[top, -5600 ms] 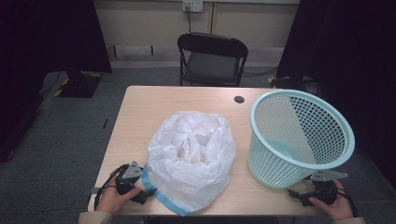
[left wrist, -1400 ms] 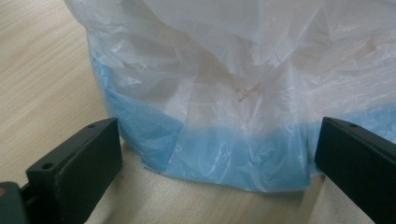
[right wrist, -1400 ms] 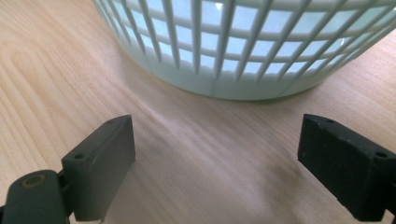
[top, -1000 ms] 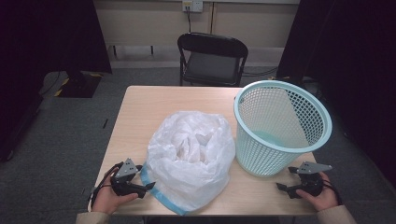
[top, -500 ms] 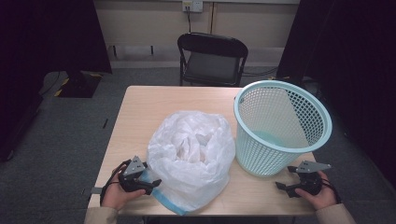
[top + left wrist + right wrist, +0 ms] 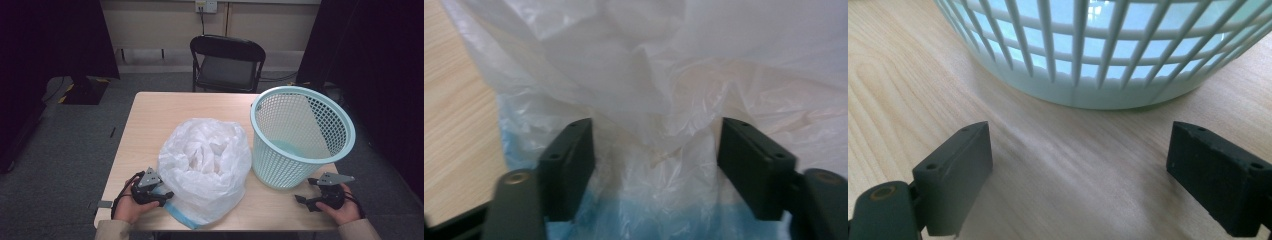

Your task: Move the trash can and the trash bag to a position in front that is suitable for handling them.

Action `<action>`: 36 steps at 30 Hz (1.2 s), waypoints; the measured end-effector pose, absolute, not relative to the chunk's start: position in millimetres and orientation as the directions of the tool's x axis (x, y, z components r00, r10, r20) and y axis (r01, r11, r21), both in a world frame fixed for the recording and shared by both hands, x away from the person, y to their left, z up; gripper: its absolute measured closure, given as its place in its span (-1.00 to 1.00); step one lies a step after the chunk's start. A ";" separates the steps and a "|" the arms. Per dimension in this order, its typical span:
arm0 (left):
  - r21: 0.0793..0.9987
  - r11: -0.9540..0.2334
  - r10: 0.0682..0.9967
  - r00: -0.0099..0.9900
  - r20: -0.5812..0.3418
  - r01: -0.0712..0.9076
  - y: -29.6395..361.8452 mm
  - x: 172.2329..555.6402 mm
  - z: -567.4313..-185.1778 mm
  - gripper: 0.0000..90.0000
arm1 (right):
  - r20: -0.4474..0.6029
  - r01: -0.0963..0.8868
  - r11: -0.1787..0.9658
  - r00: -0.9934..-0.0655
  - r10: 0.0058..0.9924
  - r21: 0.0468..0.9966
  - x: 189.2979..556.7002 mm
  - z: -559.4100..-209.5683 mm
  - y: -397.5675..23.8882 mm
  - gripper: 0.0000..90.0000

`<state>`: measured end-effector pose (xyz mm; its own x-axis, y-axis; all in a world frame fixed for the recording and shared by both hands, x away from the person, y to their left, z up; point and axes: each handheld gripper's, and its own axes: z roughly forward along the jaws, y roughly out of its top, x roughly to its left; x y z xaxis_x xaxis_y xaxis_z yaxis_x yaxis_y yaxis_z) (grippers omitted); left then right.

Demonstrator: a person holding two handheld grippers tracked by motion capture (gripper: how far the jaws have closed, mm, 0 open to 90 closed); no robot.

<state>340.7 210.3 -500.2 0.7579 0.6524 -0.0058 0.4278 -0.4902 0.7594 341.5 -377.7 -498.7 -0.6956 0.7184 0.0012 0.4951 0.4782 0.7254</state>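
A crumpled white plastic bag (image 6: 207,165) with a blue band along its near edge lies in the middle of the wooden table (image 6: 150,115). My left gripper (image 6: 166,194) rests at the bag's near left corner. In the left gripper view its jaws (image 6: 656,170) straddle a fold of the bag (image 6: 659,100); they have just been closing, and a wide gap still separates the pads. A pale teal mesh basket (image 6: 300,135) stands upright to the right of the bag. My right gripper (image 6: 301,201) lies open on the table, pointing at the basket's base (image 6: 1088,65) with bare wood between its jaws (image 6: 1080,170).
A black folding chair (image 6: 227,65) stands beyond the table's far edge. Bare tabletop stretches behind the bag and at the far left. The near table edge runs just under both hands. Dark curtains hang at either side.
The basket has shifted left, closer to the bag, since the earliest frame. My left gripper has edged right onto the bag's corner and its jaws have narrowed. The right hand has stayed put.
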 end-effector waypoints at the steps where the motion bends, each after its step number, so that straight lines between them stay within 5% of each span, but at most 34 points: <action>1: 0.760 -0.492 0.649 0.761 -0.004 0.424 211.4 340.8 -499.7 -0.16 | 0.001 0.495 0.477 -0.695 0.719 0.726 341.4 -498.8 -377.6 -0.77; 13: 0.752 -0.516 0.619 0.785 -0.003 0.410 213.2 339.1 -495.9 0.79 | 0.001 0.494 0.479 -0.696 0.718 0.725 339.5 -498.6 -375.9 -0.77; 36: 0.756 -0.534 0.576 0.817 -0.002 0.379 227.2 332.0 -492.1 0.86 | 0.087 0.381 0.463 -0.838 0.539 0.800 301.1 -478.0 -299.6 -0.77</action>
<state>332.0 227.2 -492.1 0.8173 0.5761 -0.0024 0.3787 -0.5341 0.7559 301.1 -299.6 -478.0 -0.8378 0.5390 0.0871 0.3811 0.4629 0.8003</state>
